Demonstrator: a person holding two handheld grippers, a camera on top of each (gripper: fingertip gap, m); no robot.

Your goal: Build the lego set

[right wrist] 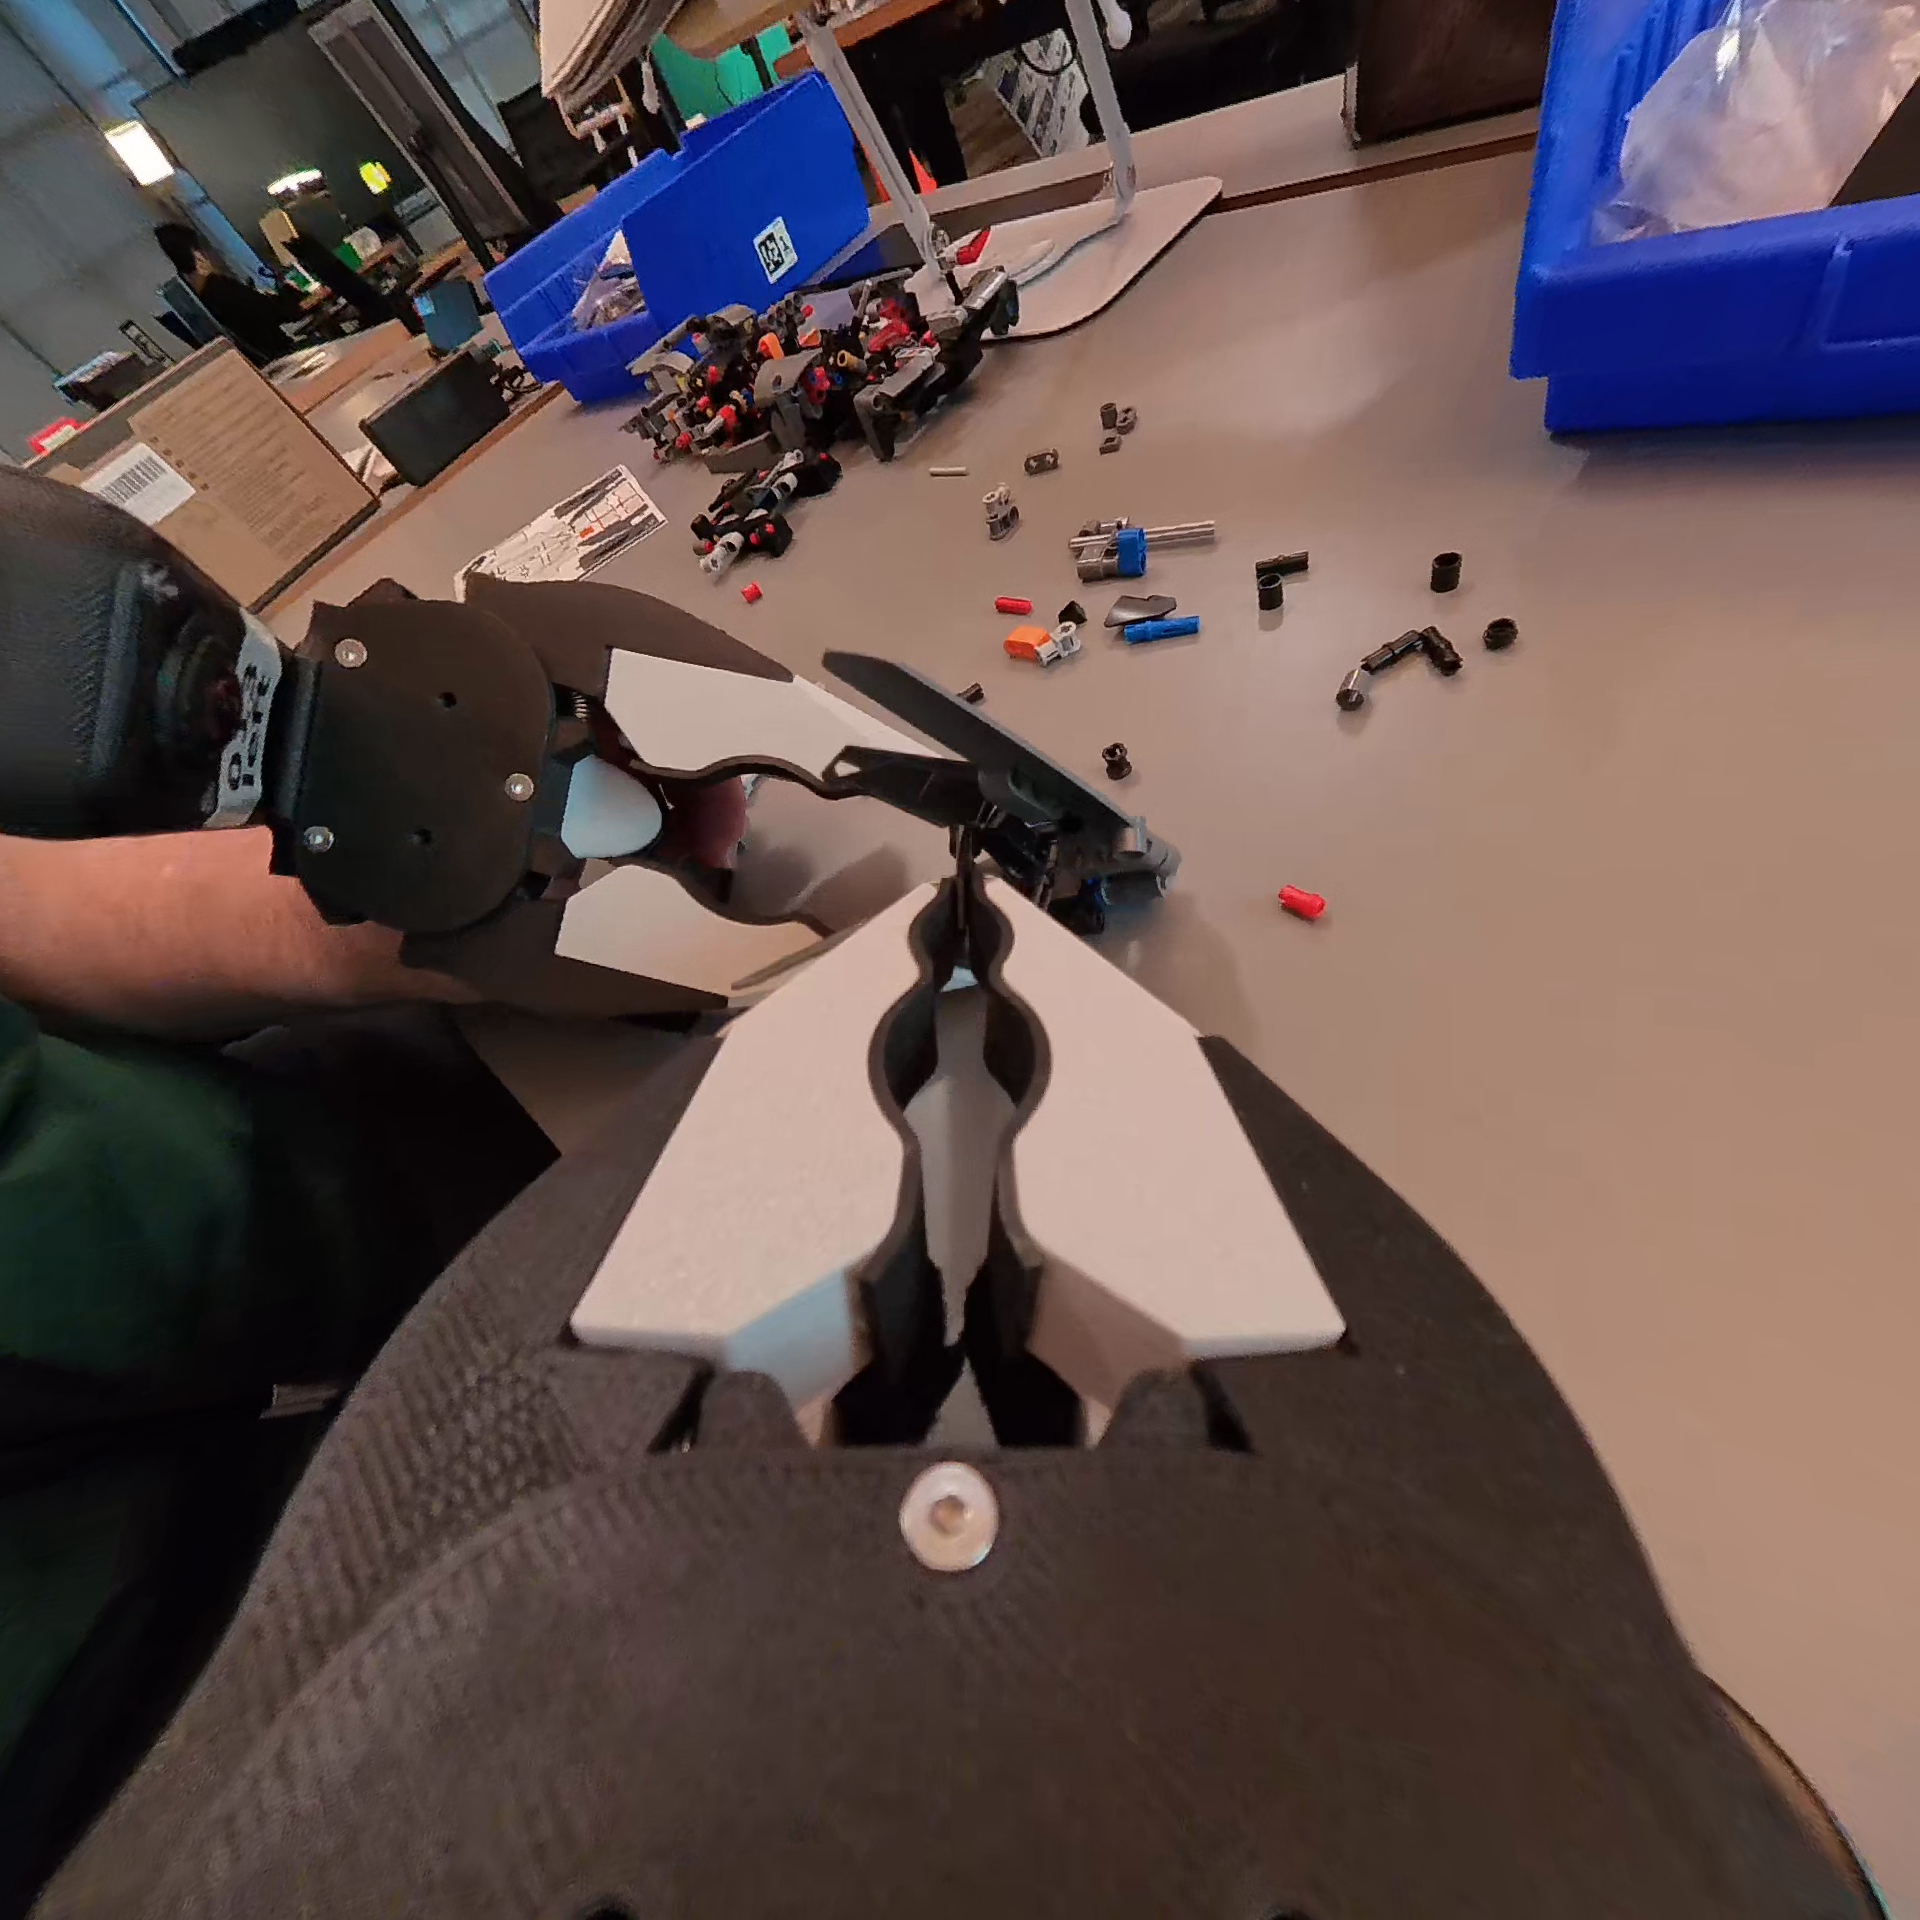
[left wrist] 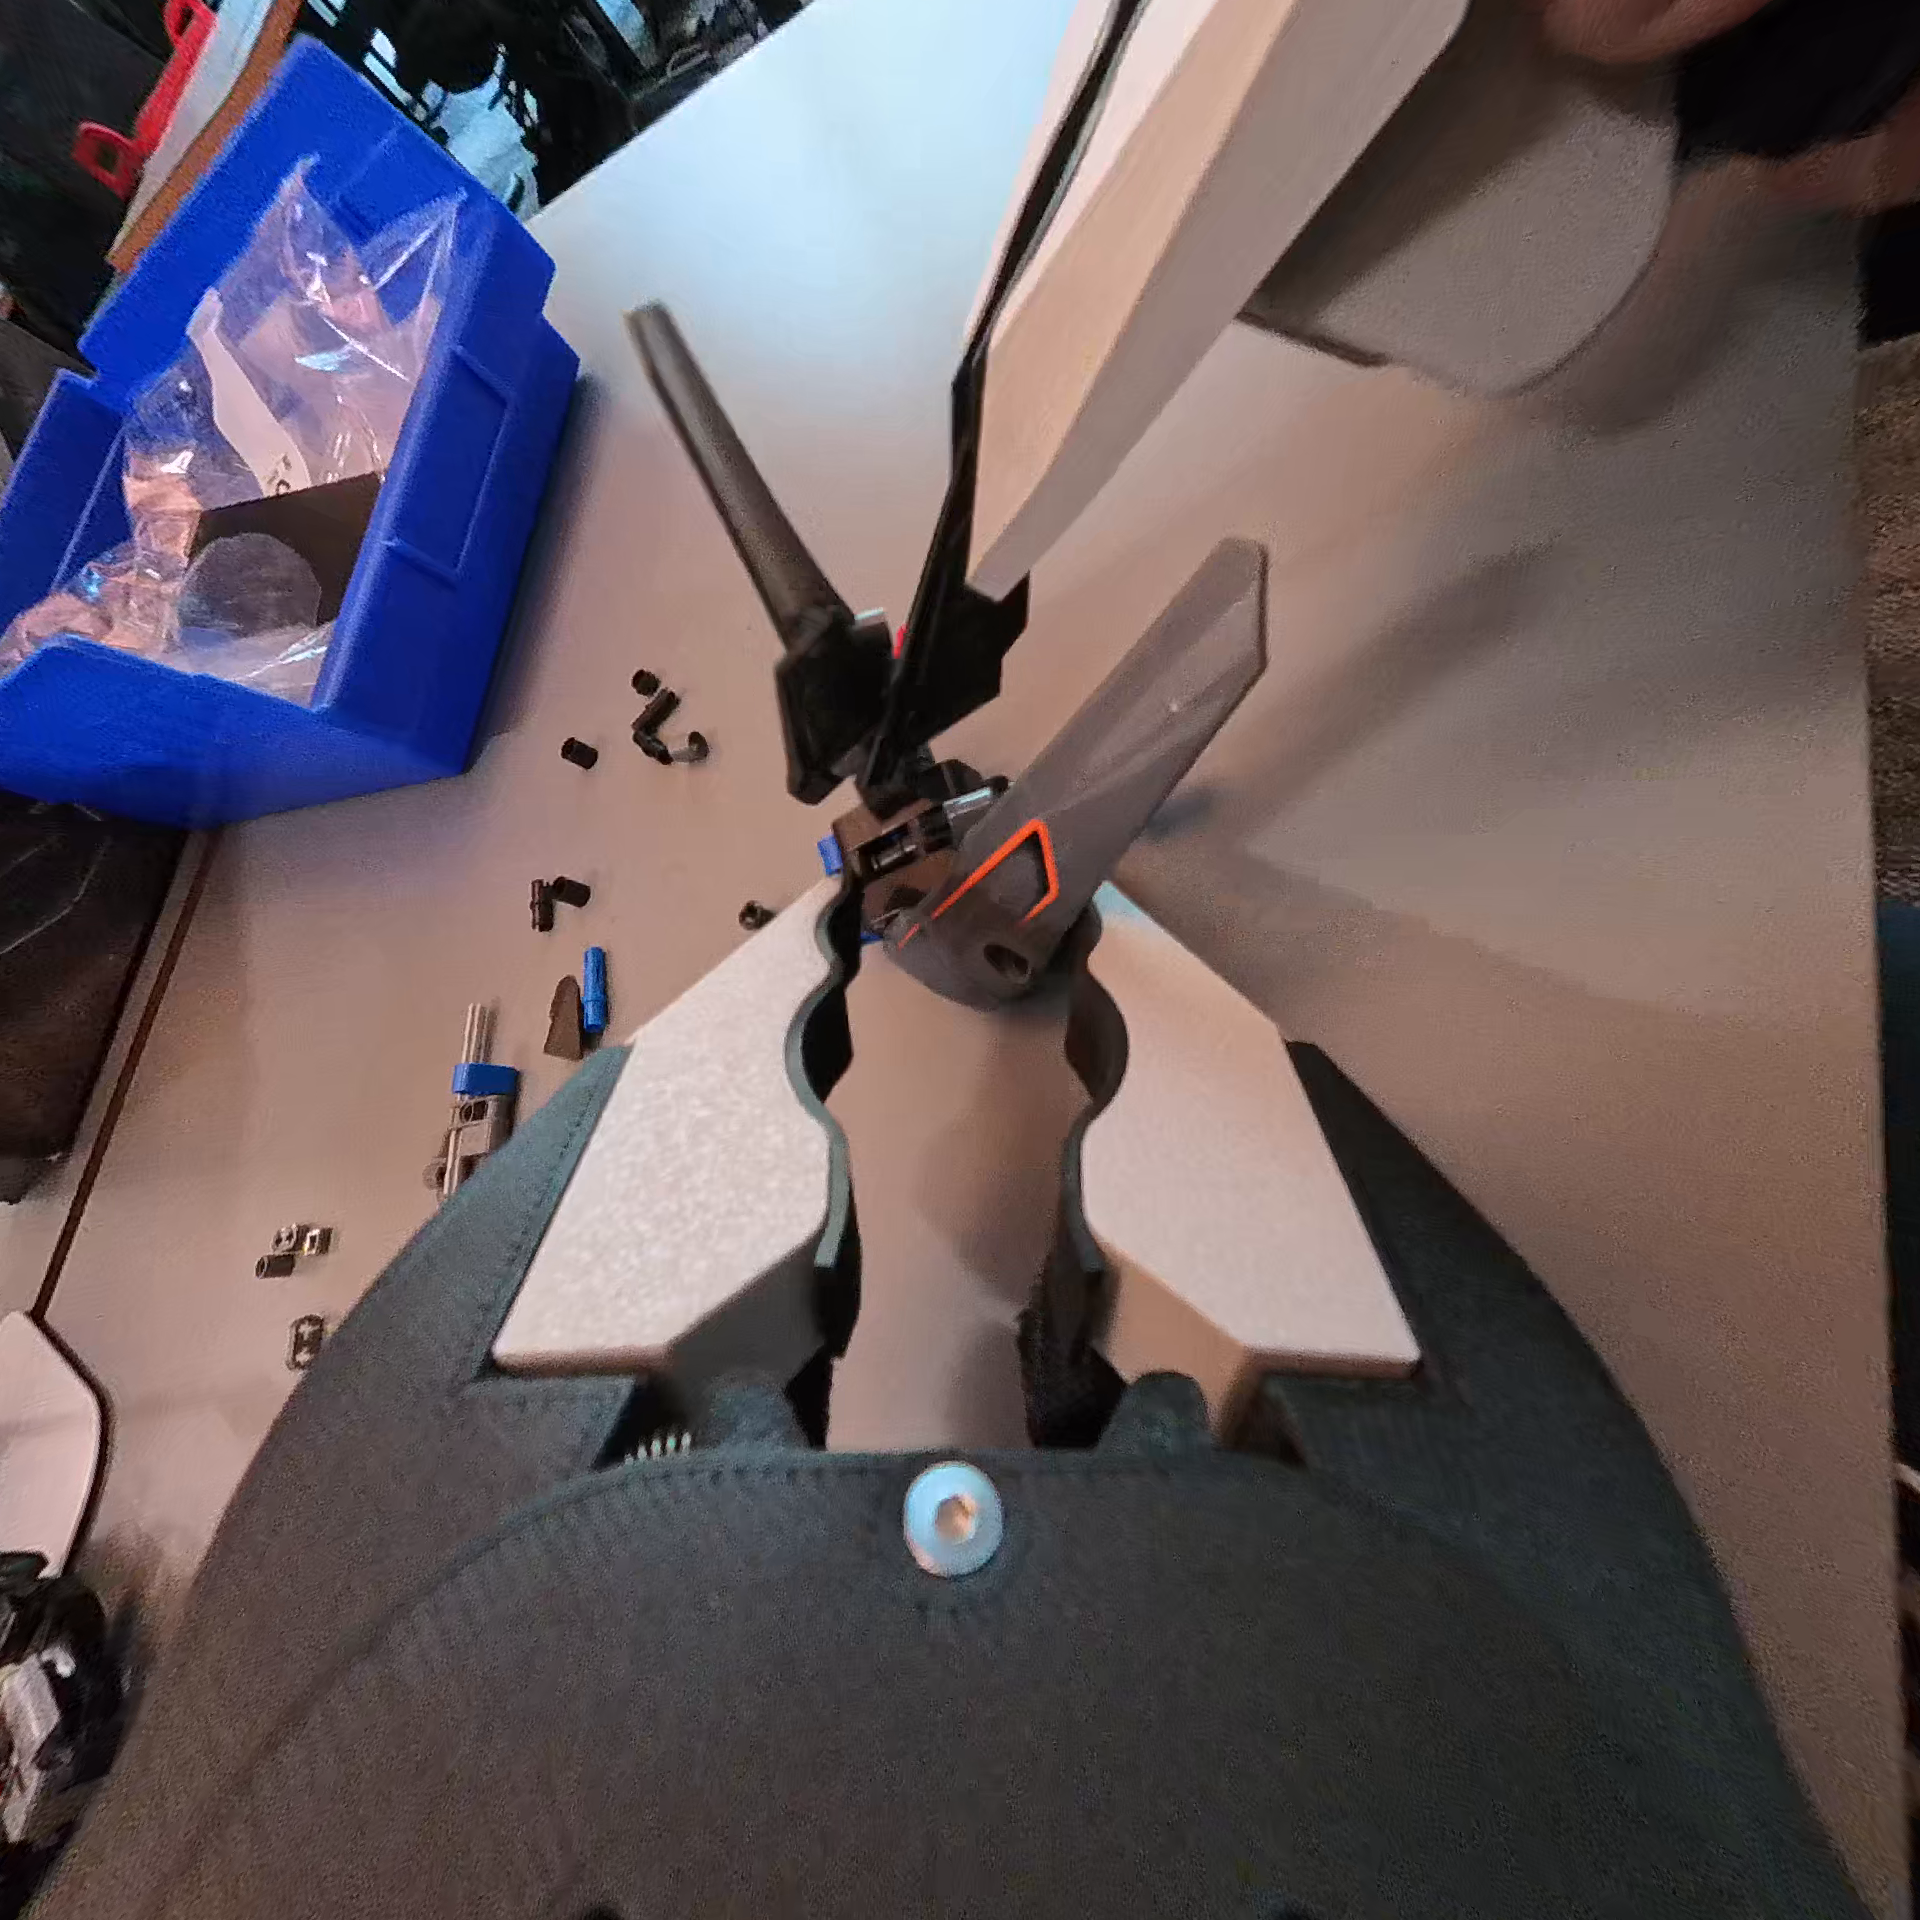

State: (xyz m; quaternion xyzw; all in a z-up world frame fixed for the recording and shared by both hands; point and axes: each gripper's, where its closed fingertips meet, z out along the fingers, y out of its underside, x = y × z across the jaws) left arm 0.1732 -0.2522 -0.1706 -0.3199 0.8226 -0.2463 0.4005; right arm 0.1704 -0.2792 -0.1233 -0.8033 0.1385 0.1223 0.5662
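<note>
The left claw (left wrist: pixel 956 935) and the right claw (right wrist: pixel 961 894) are both white with black edges. The lego model (left wrist: pixel 997 831) is dark grey and black, with a thin orange outline and a bit of blue. The surface (right wrist: pixel 1558 935) is plain grey, the bin (left wrist: pixel 436 499) is bright blue, and small black, blue and red pieces (right wrist: pixel 1299 902) lie about.

The grey table (right wrist: pixel 1558 935) carries a blue bin (right wrist: pixel 1714 312), scattered lego pieces (right wrist: pixel 1143 582) — and a heaped pile (right wrist: pixel 810 384).
</note>
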